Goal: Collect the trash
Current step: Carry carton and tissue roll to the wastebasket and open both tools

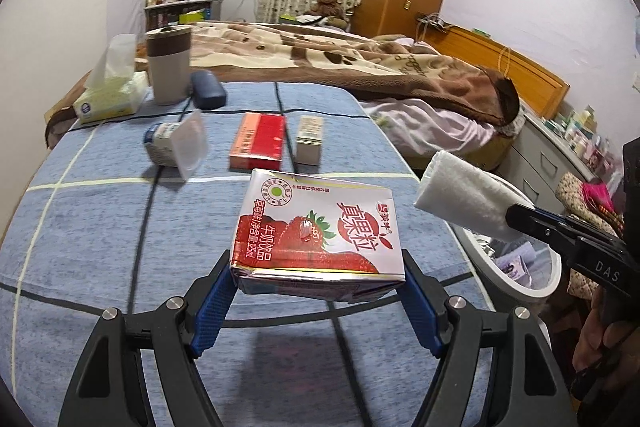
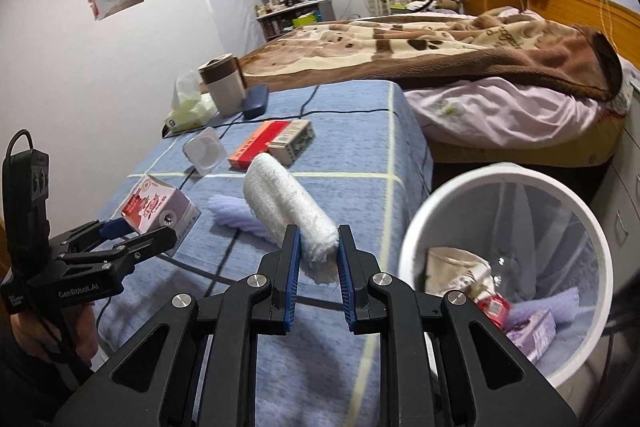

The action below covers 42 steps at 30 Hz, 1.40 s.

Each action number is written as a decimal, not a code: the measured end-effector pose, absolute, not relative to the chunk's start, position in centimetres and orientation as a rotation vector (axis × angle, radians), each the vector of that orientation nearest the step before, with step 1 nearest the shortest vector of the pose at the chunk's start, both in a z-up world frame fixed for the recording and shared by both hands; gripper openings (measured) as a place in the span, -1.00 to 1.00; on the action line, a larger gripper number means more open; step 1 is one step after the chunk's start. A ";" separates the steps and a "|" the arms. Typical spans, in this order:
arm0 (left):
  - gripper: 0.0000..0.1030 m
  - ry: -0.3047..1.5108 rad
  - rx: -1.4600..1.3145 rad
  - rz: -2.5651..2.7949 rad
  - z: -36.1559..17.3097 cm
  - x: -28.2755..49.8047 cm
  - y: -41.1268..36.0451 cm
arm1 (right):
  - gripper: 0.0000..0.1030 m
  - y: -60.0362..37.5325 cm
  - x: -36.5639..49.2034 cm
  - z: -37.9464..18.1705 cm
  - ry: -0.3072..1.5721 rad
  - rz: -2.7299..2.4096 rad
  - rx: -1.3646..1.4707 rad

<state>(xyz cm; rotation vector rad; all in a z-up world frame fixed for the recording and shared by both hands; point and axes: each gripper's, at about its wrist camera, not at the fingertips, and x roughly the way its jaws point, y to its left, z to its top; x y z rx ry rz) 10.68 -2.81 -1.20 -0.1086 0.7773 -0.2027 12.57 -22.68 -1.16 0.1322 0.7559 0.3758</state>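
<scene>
My left gripper (image 1: 318,273) is shut on a red-and-white strawberry milk carton (image 1: 320,227) and holds it above the blue checked tablecloth (image 1: 100,247); the carton also shows in the right wrist view (image 2: 158,209). My right gripper (image 2: 318,247) is shut on a rolled white tissue wad (image 2: 288,199), held near the table's right edge; the wad shows in the left wrist view (image 1: 464,195). A white trash bin (image 2: 408,239) stands beside the table to the right, with wrappers inside.
On the table lie a tipped yogurt cup (image 1: 176,143), a red box (image 1: 260,141), a small grey box (image 1: 309,139), a tissue pack (image 1: 108,95), a tumbler (image 1: 168,65) and a dark case (image 1: 208,89). A lilac wrapper (image 2: 236,215) lies under the wad. A bed (image 2: 440,67) lies beyond.
</scene>
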 end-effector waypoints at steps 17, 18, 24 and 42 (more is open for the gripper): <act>0.48 0.824 -0.065 -0.319 -2.3 10.8 -8.7 | -0.63 -27.7 11.5 -2.5 0.755 0.281 0.221; 0.48 0.826 -0.063 -0.328 -2.4 10.9 -9.1 | -0.63 -28.0 11.4 -2.5 0.753 0.273 0.226; 0.49 0.839 -0.044 -0.388 -2.8 11.3 -11.9 | -0.63 -29.9 10.9 -2.7 0.752 0.226 0.252; 0.49 0.841 0.012 -0.550 -2.5 13.2 -18.9 | -0.63 -34.3 10.1 -3.5 0.756 0.097 0.303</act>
